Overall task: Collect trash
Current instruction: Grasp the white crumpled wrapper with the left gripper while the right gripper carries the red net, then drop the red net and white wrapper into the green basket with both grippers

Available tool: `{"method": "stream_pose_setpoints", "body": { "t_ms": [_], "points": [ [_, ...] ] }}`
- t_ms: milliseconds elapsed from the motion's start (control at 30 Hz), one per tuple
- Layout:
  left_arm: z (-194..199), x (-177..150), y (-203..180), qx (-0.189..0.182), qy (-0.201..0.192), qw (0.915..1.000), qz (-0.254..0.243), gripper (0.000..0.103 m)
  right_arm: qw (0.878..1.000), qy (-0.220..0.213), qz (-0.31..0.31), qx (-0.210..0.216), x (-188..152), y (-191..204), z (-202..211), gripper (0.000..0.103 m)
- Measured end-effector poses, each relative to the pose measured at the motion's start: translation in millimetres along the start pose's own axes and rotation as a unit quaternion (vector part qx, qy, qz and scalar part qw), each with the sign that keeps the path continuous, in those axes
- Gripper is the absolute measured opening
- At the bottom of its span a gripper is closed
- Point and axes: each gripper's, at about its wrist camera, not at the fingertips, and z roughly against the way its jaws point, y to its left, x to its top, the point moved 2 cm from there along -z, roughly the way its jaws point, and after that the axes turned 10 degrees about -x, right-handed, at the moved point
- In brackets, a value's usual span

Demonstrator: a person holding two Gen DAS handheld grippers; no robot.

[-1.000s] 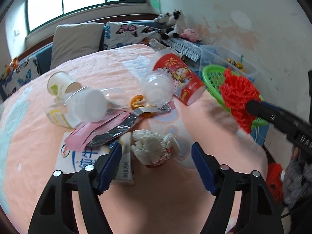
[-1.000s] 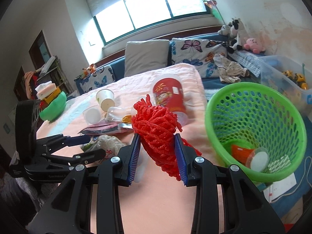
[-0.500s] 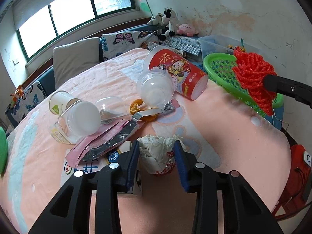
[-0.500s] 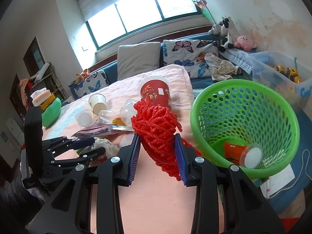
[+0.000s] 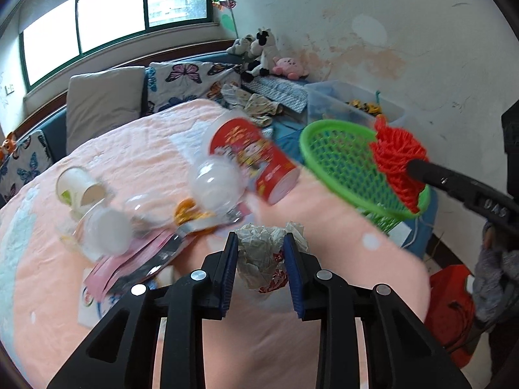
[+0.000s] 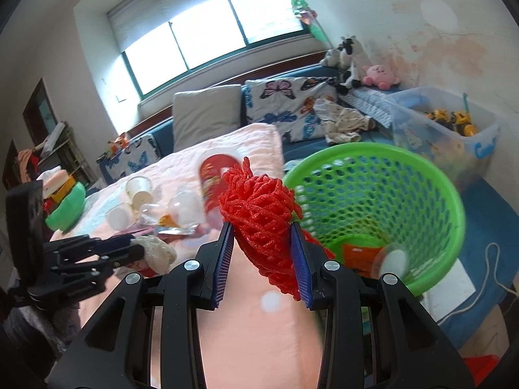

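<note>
Left gripper (image 5: 261,259): pads pinched on a crumpled paper wad (image 5: 264,261), held over the peach bedspread (image 5: 136,149), just right of the remaining litter of paper cup (image 5: 78,189) and red snack tub (image 5: 256,159). Right gripper (image 6: 261,249): pads pressed on a red foam fruit net (image 6: 262,223), touching the near rim of the green mesh basket (image 6: 431,188), which lies directly ahead and right. Right hand is nearer the basket.
</note>
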Motion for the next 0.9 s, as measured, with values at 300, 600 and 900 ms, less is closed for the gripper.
{"method": "stream_pose_setpoints", "body": {
  "t_ms": [300,600,900],
  "points": [
    [-26,44,-33,-0.039,-0.005,0.9992,-0.008,0.028,0.998,0.008,-0.011,-0.062,12,-49,-18,0.039],
    [-66,81,-57,-0.067,0.008,0.9976,-0.014,0.028,0.996,0.017,-0.025,-0.086,11,-78,-40,0.056],
    [-109,92,-69,-0.087,0.036,0.9956,0.003,0.030,0.994,0.009,-0.040,-0.097,3,-91,-28,0.061]
  ]
}}
